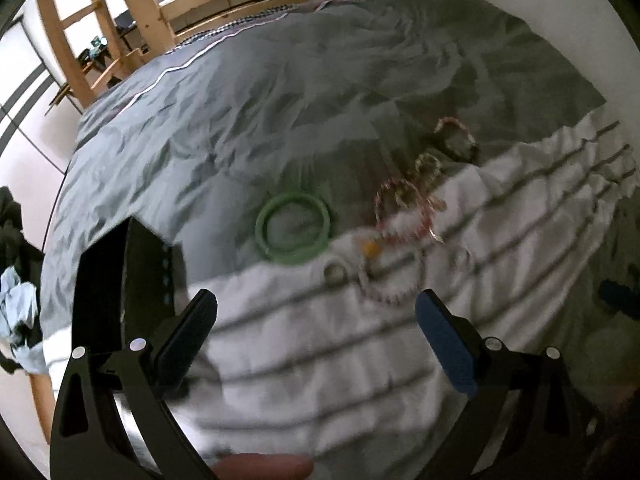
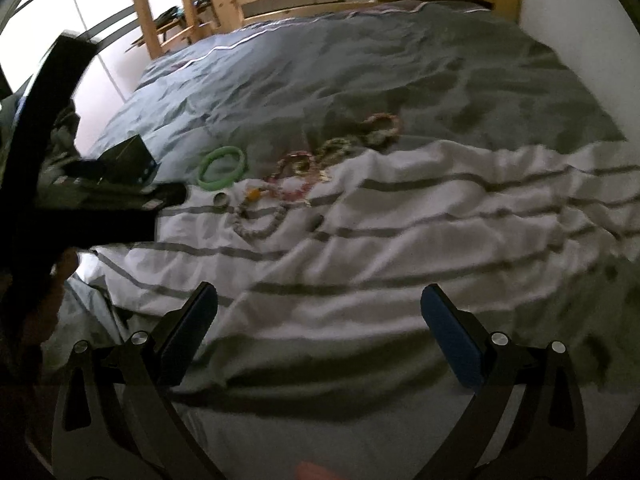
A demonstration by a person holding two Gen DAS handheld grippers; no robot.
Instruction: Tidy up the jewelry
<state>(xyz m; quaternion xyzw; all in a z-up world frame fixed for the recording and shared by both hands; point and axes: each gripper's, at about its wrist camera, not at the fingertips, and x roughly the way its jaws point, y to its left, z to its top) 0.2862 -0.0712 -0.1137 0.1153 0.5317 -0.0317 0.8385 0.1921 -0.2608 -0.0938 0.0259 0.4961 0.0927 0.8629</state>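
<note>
Green bangle (image 1: 293, 227), red-and-white beaded bracelet (image 1: 404, 216), grey-striped white sheet (image 2: 440, 224), grey duvet (image 2: 360, 72).

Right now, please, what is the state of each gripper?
Left gripper: open, holding nothing.
Right gripper: open, holding nothing.

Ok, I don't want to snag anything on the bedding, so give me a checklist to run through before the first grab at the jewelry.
1. Left gripper open and empty: ok.
2. Right gripper open and empty: ok.
3. Green bangle lying apart from the other pieces: ok.
4. Beaded bracelets separated from each other: not ok, they overlap in a cluster.
5. Small ring free of cloth folds on the striped sheet: cannot tell, the picture is blurred.
6. Black box open and ready to receive pieces: cannot tell.
</note>
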